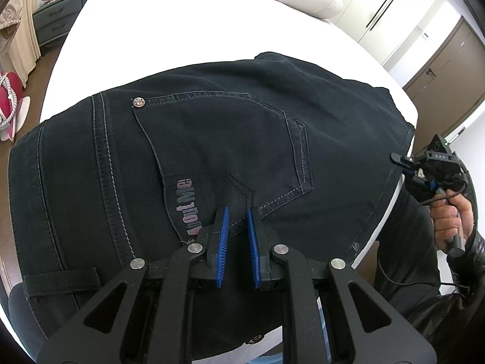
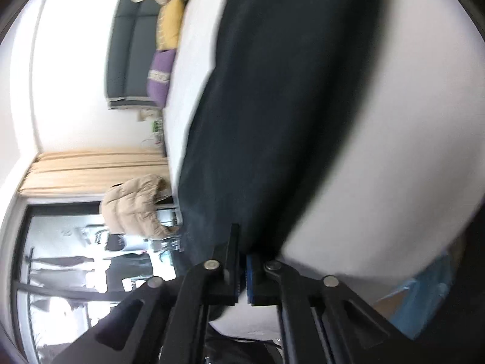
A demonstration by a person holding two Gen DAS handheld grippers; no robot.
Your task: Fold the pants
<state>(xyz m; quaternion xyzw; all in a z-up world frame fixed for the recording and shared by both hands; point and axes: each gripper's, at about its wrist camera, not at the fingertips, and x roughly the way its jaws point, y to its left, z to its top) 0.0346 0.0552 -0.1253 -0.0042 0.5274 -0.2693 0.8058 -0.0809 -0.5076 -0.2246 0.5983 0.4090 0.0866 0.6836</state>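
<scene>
Dark denim pants (image 1: pixel 212 139) on white bed (image 1: pixel 188 30): left gripper (image 1: pixel 238 212) pinches pocket fabric, nearly closed; right gripper (image 2: pixel 242 242) fully closed on hem.

Motion blur smears the right wrist view, so the pants (image 2: pixel 272 106) show no seams.

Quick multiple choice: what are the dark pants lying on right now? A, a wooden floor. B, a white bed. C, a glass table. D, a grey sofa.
B: in the left wrist view the dark pants are spread over the white bed, whose sheet shows on all sides of them, with pillows at its far end.
</scene>
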